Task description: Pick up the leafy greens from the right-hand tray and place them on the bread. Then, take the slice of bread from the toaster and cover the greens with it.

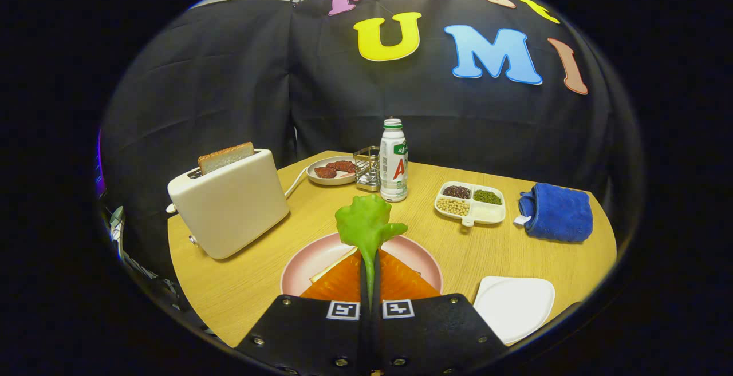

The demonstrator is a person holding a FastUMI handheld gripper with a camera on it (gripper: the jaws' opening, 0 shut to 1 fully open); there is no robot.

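My gripper [369,261] is shut on the stem of the leafy greens [365,222], whose leaf sticks up ahead of the fingertips. The greens hang over the pink plate [303,267]; a pale edge of bread [332,264] on it peeks out beside the left finger. The white toaster [235,207] stands to the left, with a slice of bread [225,157] poking up from its slot. The white tray [515,304] on the right lies bare beside my right finger.
Beyond the greens stand a white bottle [394,161] and a small wire rack [367,168]. A plate with reddish pieces [332,170] sits behind the toaster. A divided dish of beans [471,201] and a folded blue cloth [556,213] lie to the right.
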